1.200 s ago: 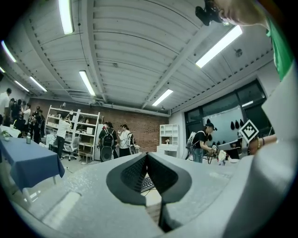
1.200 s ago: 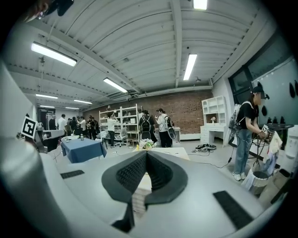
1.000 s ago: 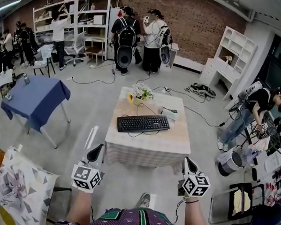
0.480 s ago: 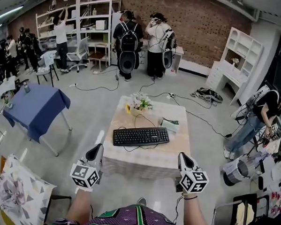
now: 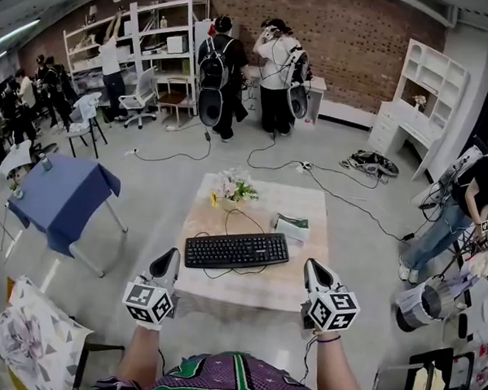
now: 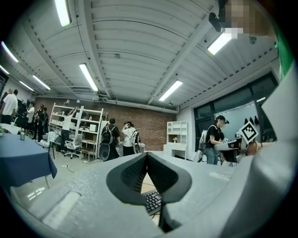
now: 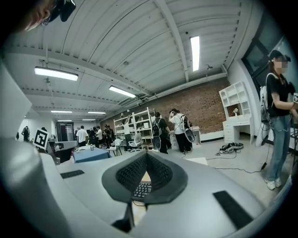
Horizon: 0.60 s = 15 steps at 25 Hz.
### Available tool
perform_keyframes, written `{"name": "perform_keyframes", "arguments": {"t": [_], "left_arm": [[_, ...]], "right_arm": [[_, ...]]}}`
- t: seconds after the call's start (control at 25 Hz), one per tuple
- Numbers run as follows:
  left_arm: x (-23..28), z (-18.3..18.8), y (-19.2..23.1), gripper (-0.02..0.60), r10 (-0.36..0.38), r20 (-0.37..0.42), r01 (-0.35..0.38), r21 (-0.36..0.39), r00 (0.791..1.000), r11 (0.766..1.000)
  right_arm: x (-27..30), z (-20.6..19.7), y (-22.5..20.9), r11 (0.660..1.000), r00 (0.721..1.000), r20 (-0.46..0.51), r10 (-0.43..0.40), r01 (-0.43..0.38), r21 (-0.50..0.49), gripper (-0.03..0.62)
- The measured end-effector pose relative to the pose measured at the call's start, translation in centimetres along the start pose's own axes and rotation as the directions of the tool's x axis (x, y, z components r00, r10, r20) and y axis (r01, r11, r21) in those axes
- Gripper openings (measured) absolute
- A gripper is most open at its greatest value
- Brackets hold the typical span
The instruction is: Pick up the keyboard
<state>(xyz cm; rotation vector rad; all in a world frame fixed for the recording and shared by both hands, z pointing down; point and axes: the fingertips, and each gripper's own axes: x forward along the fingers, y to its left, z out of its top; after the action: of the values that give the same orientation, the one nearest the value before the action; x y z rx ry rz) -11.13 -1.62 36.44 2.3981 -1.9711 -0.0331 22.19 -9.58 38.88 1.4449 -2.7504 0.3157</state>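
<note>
Since a second ago the pale square worktop [image 5: 259, 287] has drawn closer, and the left tongs [image 5: 172, 254] and right tongs [image 5: 311, 265], both pressed shut and empty, now flank its near end. The black computer keyboard [image 5: 236, 250] lies flat on it, untouched; each gripper view shows only a sliver of its keys behind the tongs.

Green-and-purple patterned shirt [image 5: 234, 383]; dark wristband [image 5: 327, 340]. Left hand-held gripper [image 5: 173, 252] and right hand-held gripper [image 5: 310, 264]: grey, with black-and-white marker cubes [image 5: 150, 305].
</note>
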Motion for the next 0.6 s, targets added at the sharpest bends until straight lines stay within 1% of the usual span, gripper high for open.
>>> {"name": "perform_keyframes", "arguments": {"t": [0.12, 0.28, 0.36, 0.52, 0.6], "left_arm": [[1.7, 0.2, -1.0, 0.017, -0.006, -0.004, 0.006, 0.016, 1.000, 1.000], [3.4, -0.2, -1.1, 0.017, -0.010, -0.033, 0.012, 0.045, 0.999, 0.999], [4.1, -0.4, -0.7, 0.018, -0.006, -0.047, 0.009, 0.056, 0.999, 0.998], [5.7, -0.9, 1.0, 0.017, -0.012, -0.061, 0.014, 0.044, 0.998, 0.999], [6.8, -0.9, 2.1, 0.017, -0.018, -0.059, 0.021, 0.041, 0.998, 0.999]], "right_arm": [[1.2, -0.1, -1.6, 1.000, 1.000, -0.001, 0.009, -0.009, 0.013, 0.002], [2.6, -0.6, -2.9, 0.999, 1.000, -0.009, 0.006, -0.005, 0.043, 0.002], [3.5, -0.7, -3.4, 0.999, 1.000, -0.016, -0.003, 0.003, 0.045, 0.002], [5.4, -0.7, -3.6, 0.999, 0.999, -0.028, -0.019, 0.020, 0.038, 0.002], [6.3, -0.1, -3.8, 0.998, 0.999, -0.018, -0.044, 0.045, 0.032, 0.002]]}}
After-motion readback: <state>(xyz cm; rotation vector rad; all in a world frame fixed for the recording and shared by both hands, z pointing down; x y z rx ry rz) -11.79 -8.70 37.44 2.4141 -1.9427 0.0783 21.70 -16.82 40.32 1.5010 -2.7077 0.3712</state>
